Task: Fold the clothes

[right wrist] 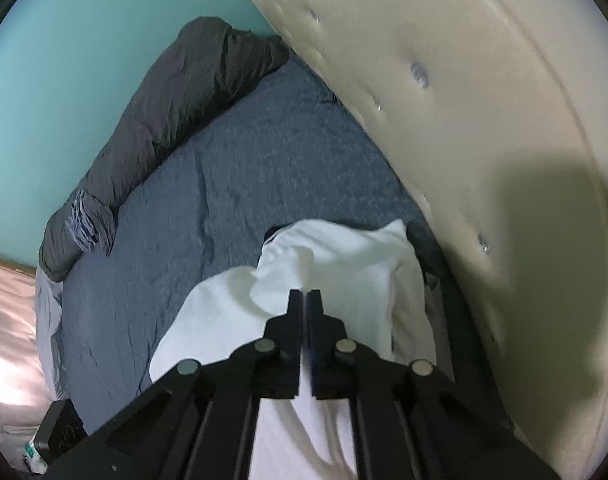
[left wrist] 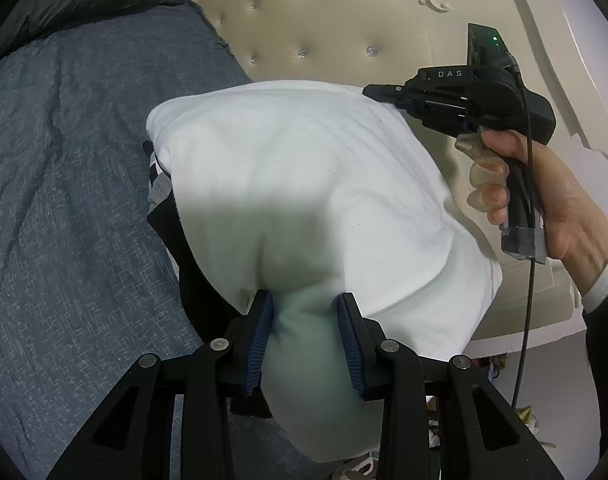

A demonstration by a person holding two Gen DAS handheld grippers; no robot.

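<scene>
The left gripper [left wrist: 304, 336] pinches a thick bunched edge of the soft white folded garment [left wrist: 304, 184] between its blue pads, holding it above the grey-blue textured bedspread [left wrist: 64, 200], probably to carry it. At the garment's far right, the right gripper [right wrist: 306, 300] is fully closed on nothing.

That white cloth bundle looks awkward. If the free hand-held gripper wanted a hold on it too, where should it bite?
Probably the far corner of the white fabric garment, coming in from the cream tufted headboard side. The left hand-held gripper already pinches the near bunched edge, while the shut right hand-held gripper holds nothing. The far edge lies thin and free, so it suits narrow jaws.
</scene>
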